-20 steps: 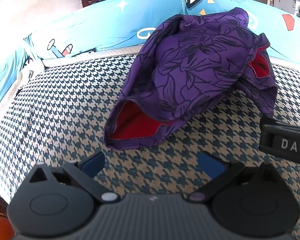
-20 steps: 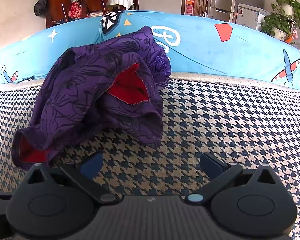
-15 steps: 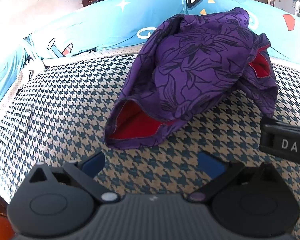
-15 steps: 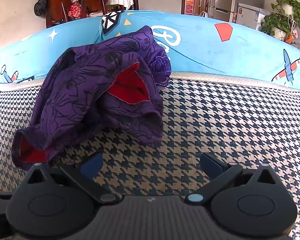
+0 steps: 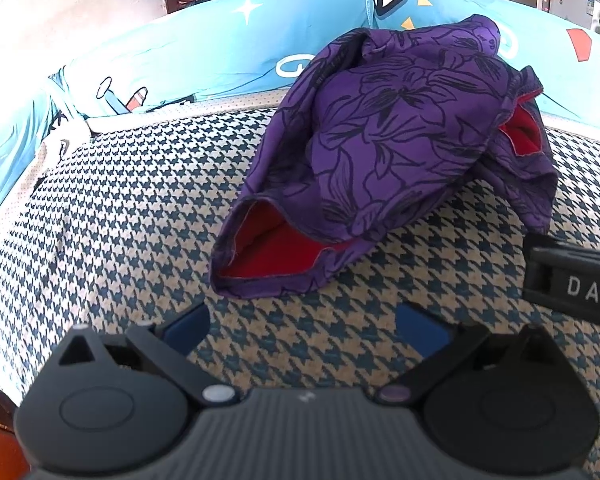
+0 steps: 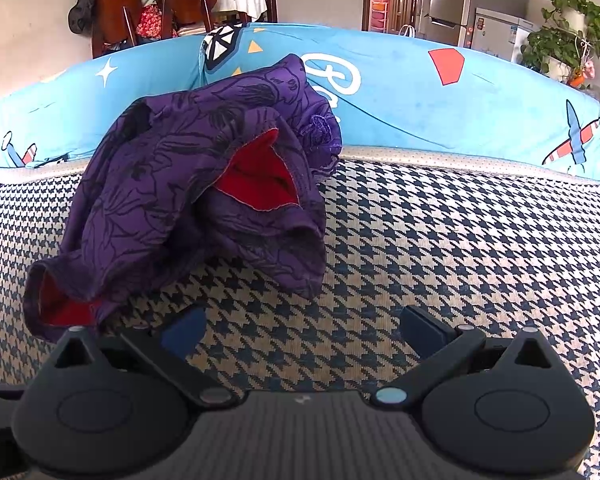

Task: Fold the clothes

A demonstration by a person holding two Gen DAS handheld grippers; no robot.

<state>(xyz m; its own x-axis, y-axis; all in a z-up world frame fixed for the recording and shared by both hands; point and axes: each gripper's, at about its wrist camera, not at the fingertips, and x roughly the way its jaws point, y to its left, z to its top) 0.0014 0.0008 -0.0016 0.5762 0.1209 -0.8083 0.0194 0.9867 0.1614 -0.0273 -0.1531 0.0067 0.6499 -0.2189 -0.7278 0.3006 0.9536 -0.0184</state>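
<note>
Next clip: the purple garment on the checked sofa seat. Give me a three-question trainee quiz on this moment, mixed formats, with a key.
1. True or false: the left gripper is closed on the purple garment.
2. The garment's lining is: A) blue B) red C) white.
3. Fill in: the garment lies in a crumpled ___ on the checked seat, against the blue cushion.

Key:
1. False. Both it and the right gripper stand open and empty, short of the cloth.
2. B
3. heap
</note>
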